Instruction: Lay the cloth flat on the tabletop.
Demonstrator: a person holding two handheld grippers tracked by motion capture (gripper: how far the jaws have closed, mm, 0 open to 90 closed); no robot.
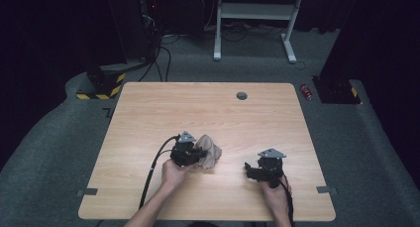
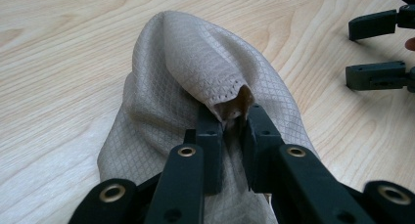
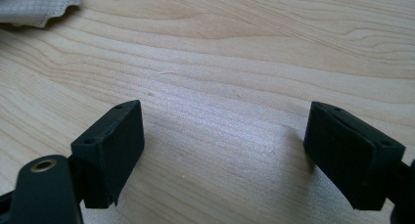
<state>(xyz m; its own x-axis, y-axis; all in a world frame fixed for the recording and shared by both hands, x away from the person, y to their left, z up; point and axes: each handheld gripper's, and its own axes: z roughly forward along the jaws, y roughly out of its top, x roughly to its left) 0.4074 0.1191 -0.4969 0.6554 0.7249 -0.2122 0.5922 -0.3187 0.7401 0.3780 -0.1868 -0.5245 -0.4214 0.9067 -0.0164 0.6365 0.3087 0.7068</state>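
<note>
Setting: wooden table on grey carpet, dark room behind, white desk frame at the back.
Cloth: beige quilted cloth, bunched into a mound near the table's front middle.
Left gripper: left gripper has its jaws pinched narrow on a folded edge of the cloth, the mound rising just ahead of them.
Right gripper: right gripper spread wide, holding nothing, low over bare wood.
Key relation: cloth lies to the right gripper's left, apart from it; the left hand is nearer.
Cloth axis: long axis runs away from the left jaws, its rounded peak pointing toward the far edge.
</note>
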